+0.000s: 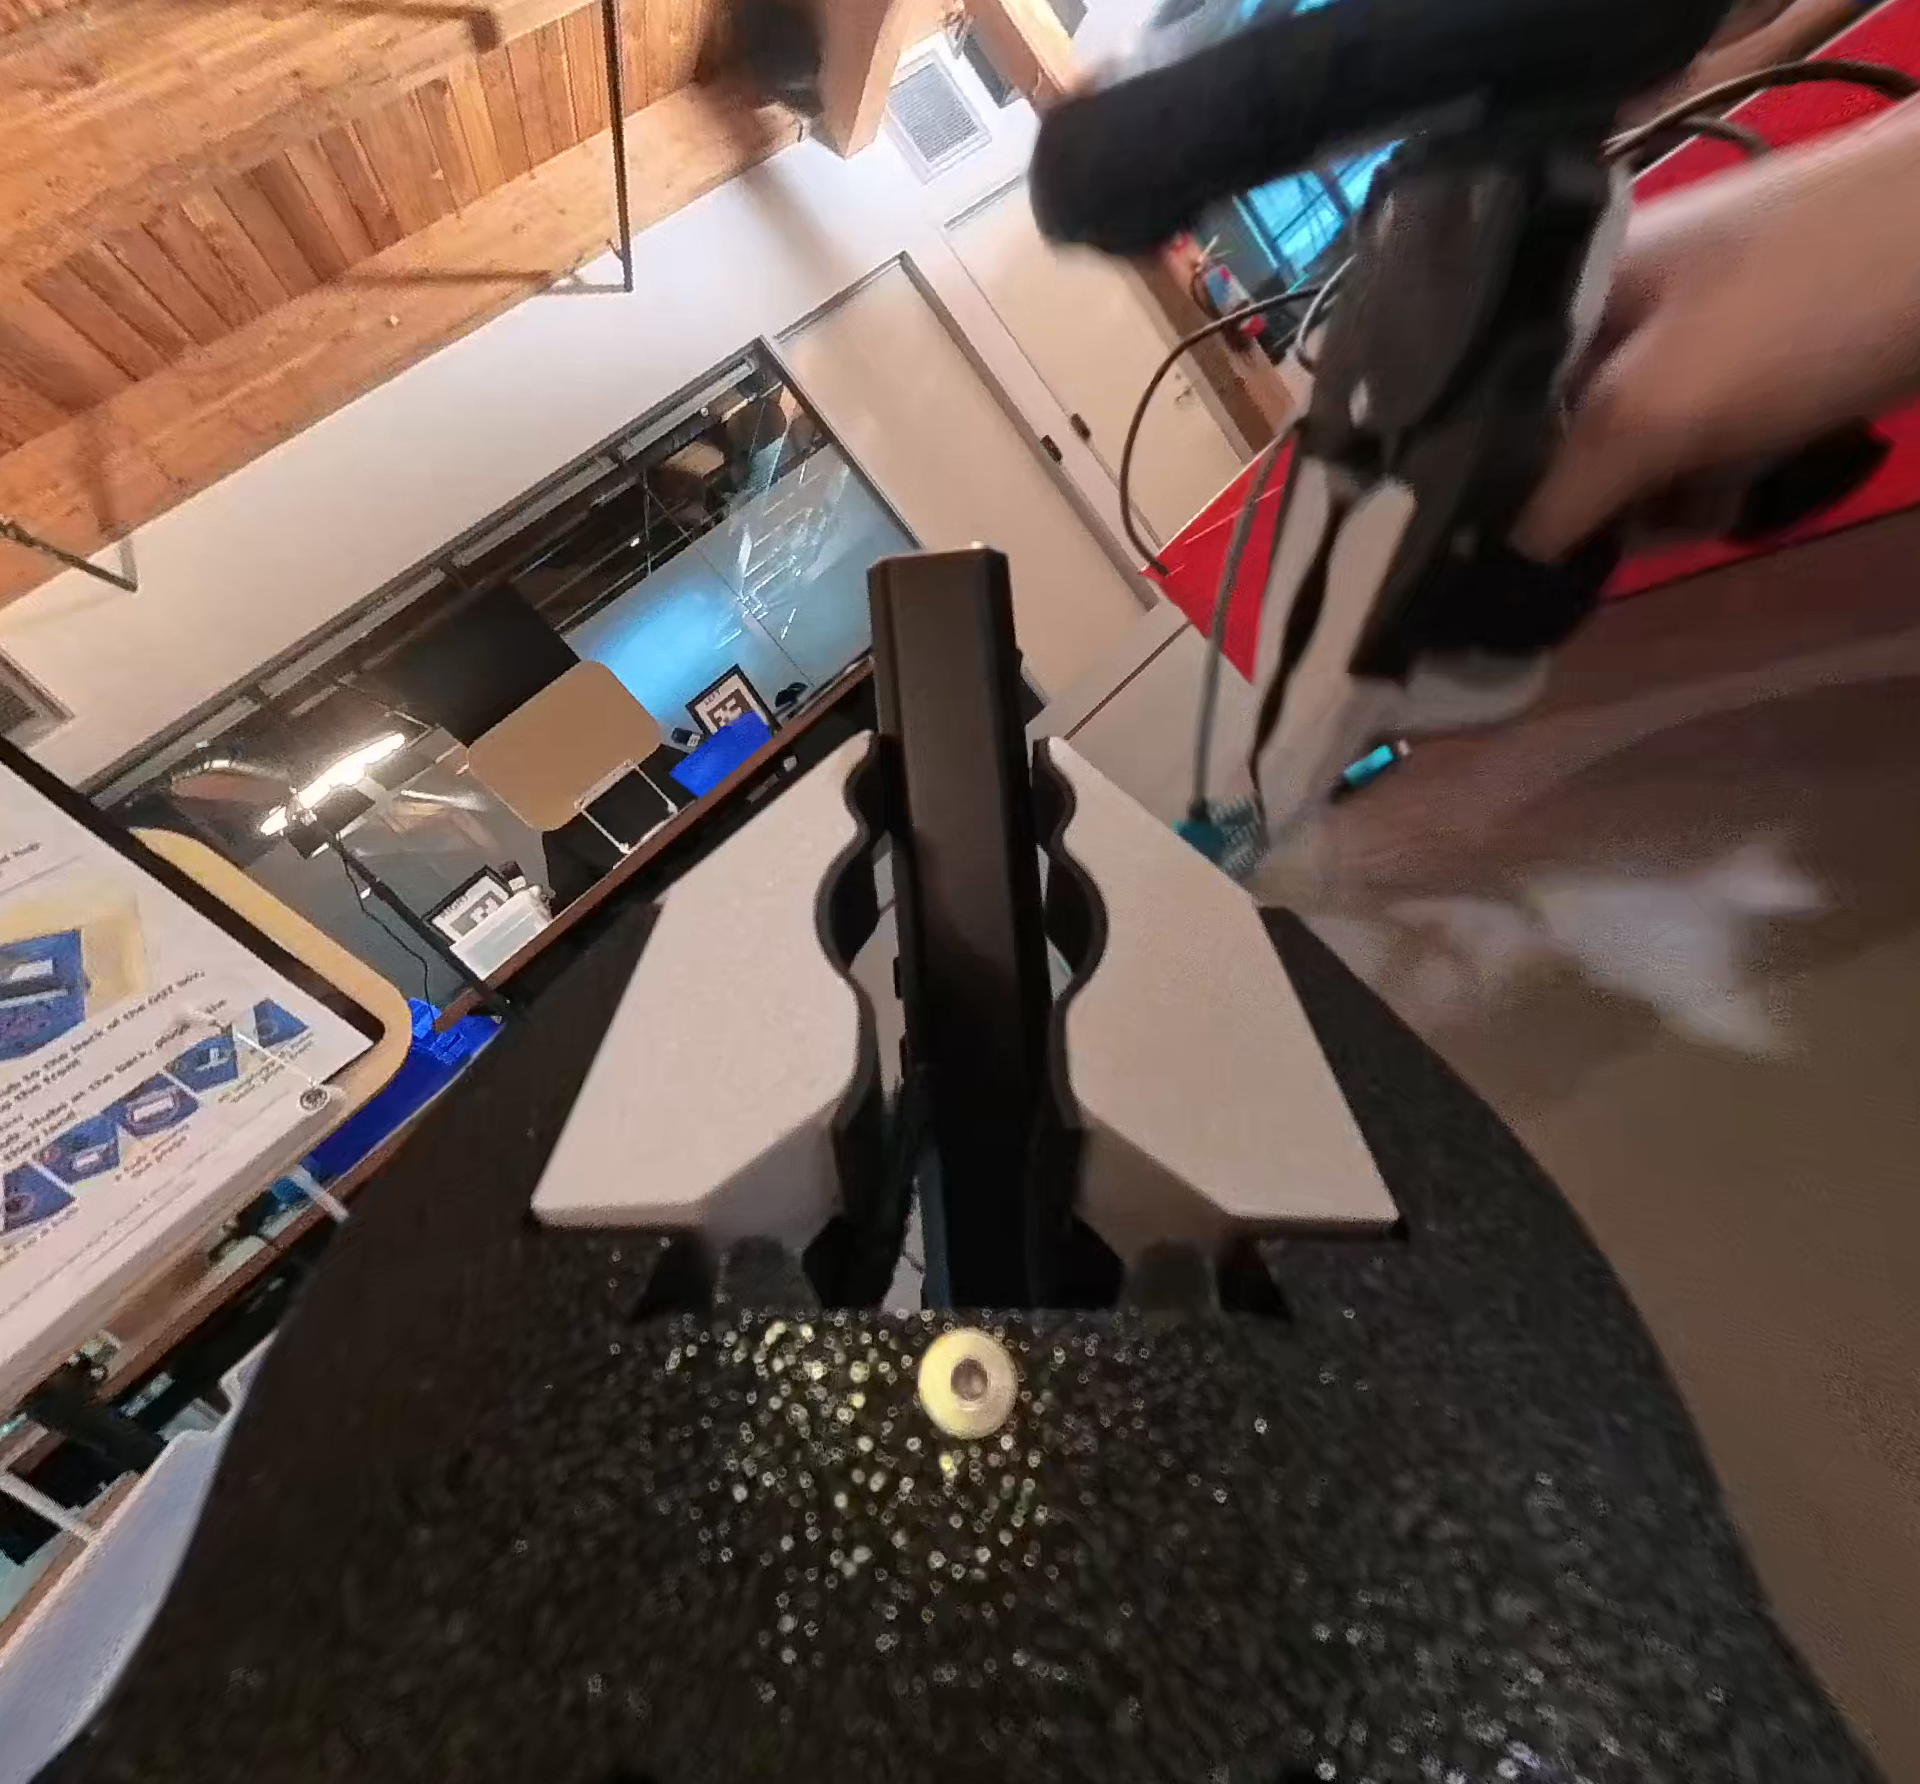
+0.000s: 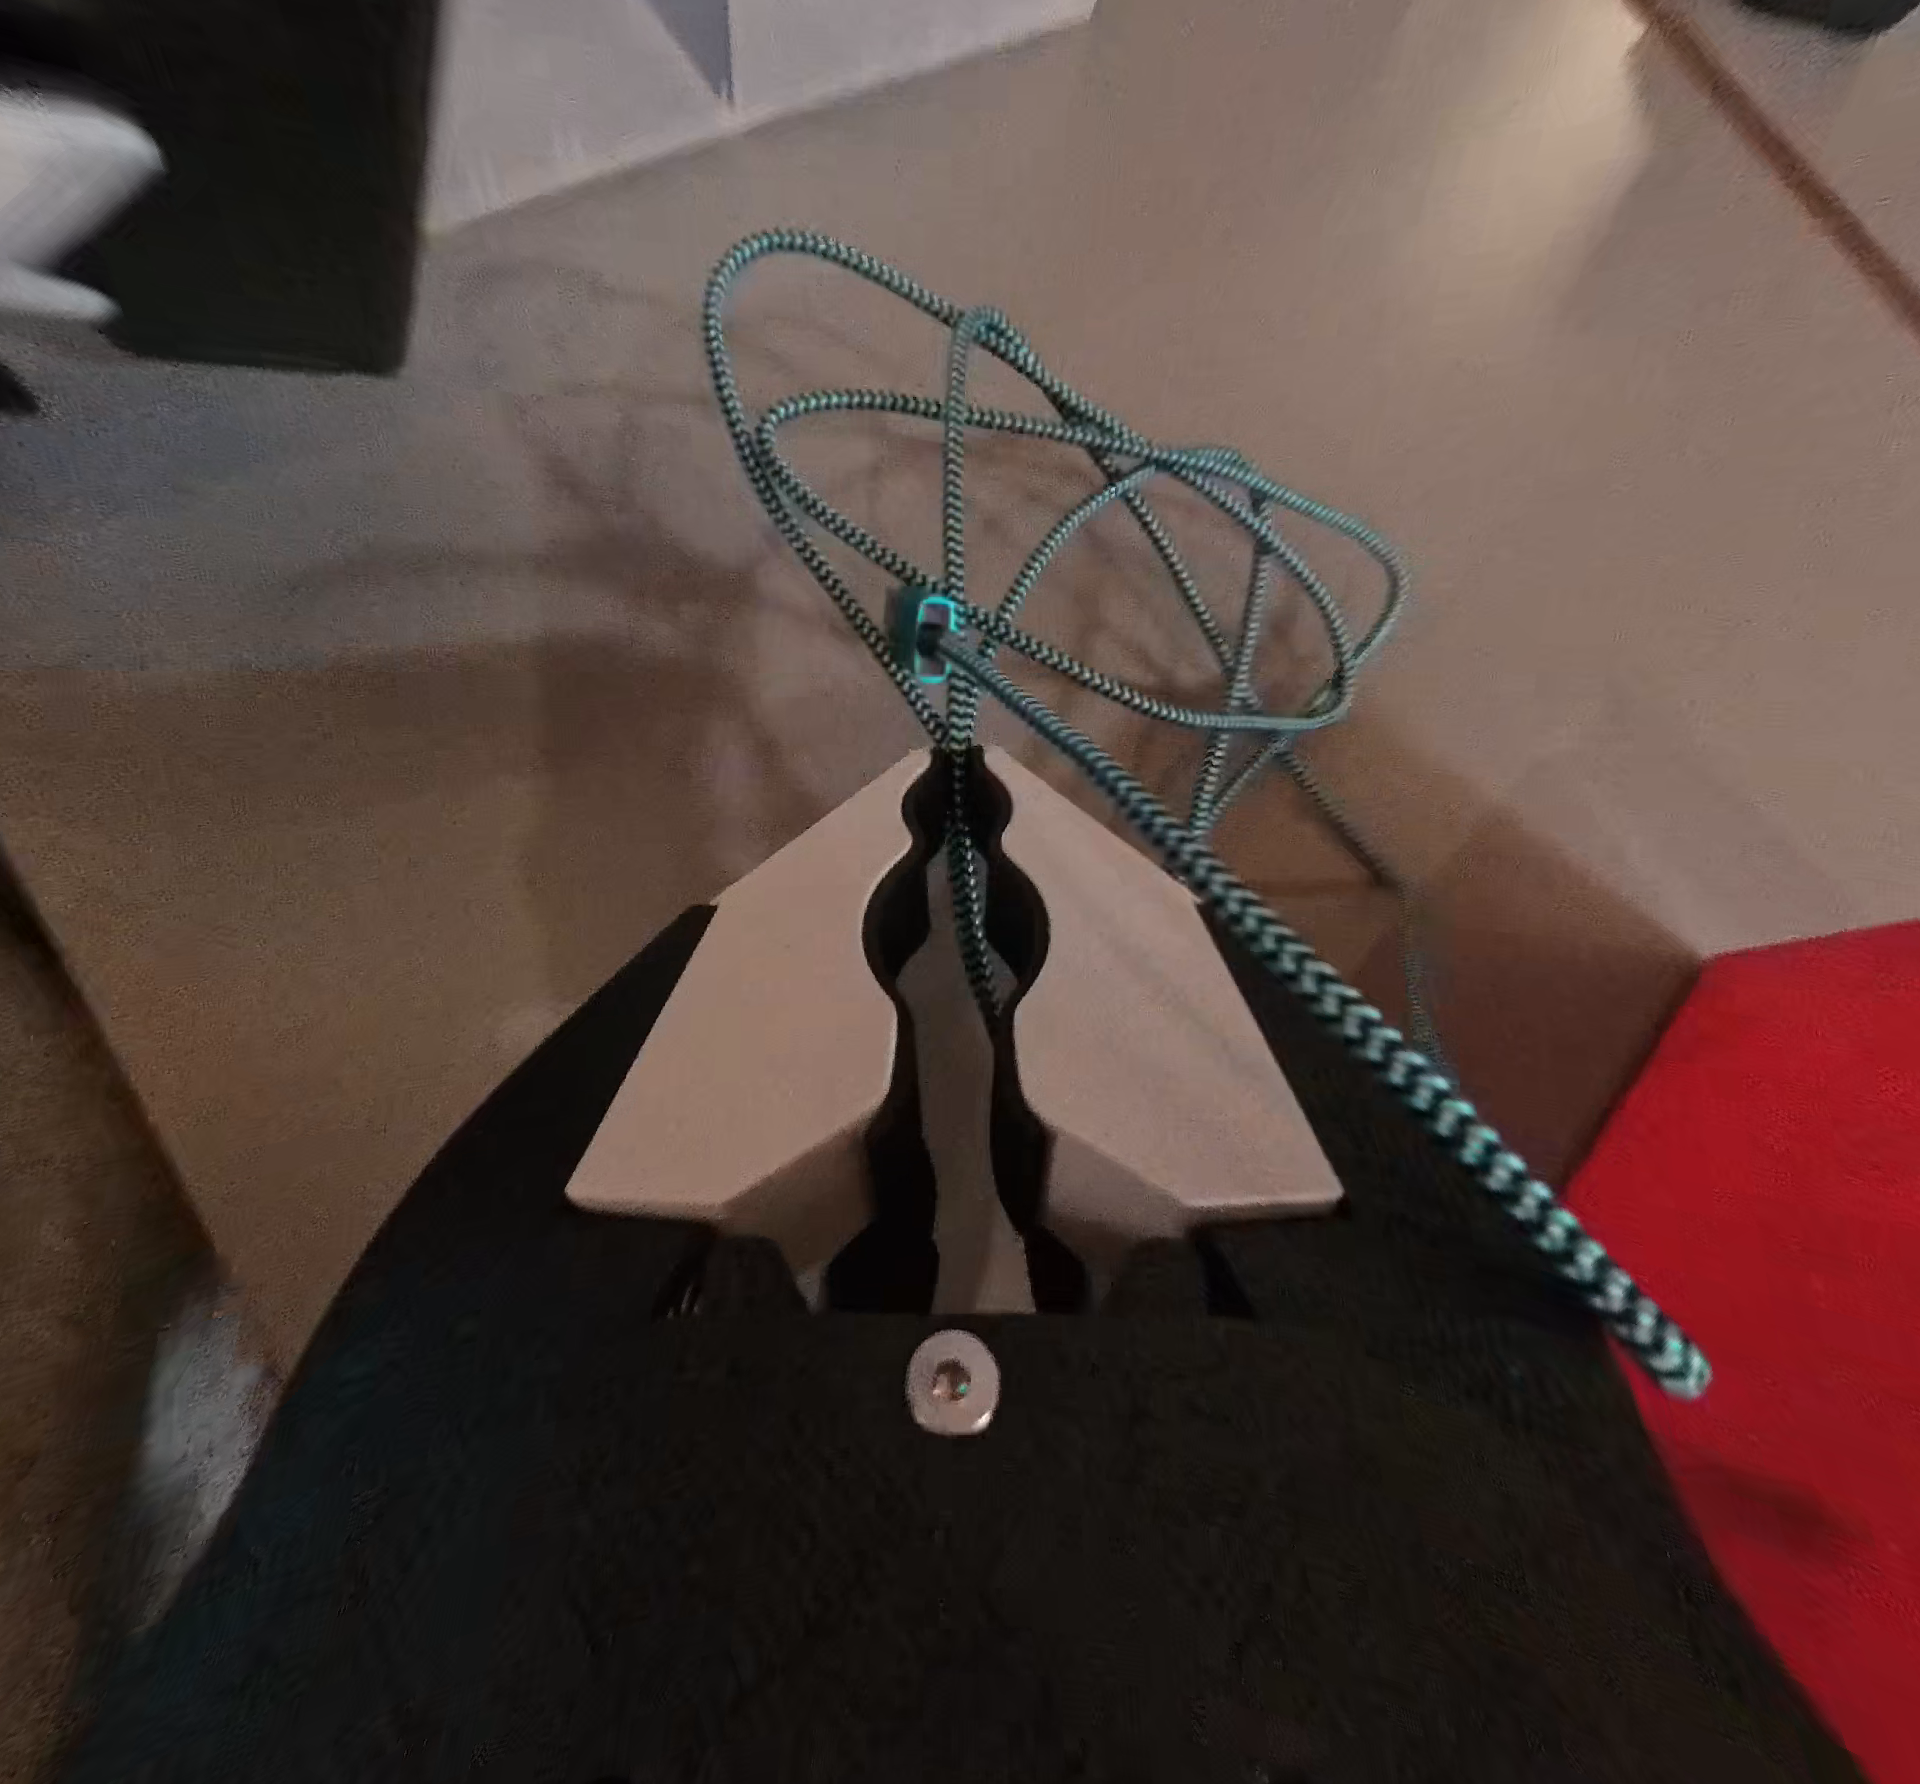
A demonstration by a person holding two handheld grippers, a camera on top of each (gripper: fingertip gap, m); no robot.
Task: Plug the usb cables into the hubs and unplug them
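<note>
My left gripper (image 1: 951,747) is shut on a long black USB hub (image 1: 940,654), which stands up between the jaws, lifted off the table. My right gripper (image 2: 956,768) is shut on a teal-and-black braided USB cable (image 2: 1039,425). The cable's loops hang tangled in front of it above the tan table (image 2: 416,799). A teal plug (image 2: 928,638) sits just beyond the fingertips. One cable end trails back over the right finger. In the left wrist view the right gripper (image 1: 1455,487) shows blurred at the upper right, held by a hand (image 1: 1714,332), with the cable (image 1: 1210,695) hanging from it.
A red mat (image 2: 1766,1215) lies at the right and also shows in the left wrist view (image 1: 1766,124). A framed instruction sheet (image 1: 156,1007) stands at the left. A clear box (image 2: 727,20) and a dark block (image 2: 260,124) sit at the far side.
</note>
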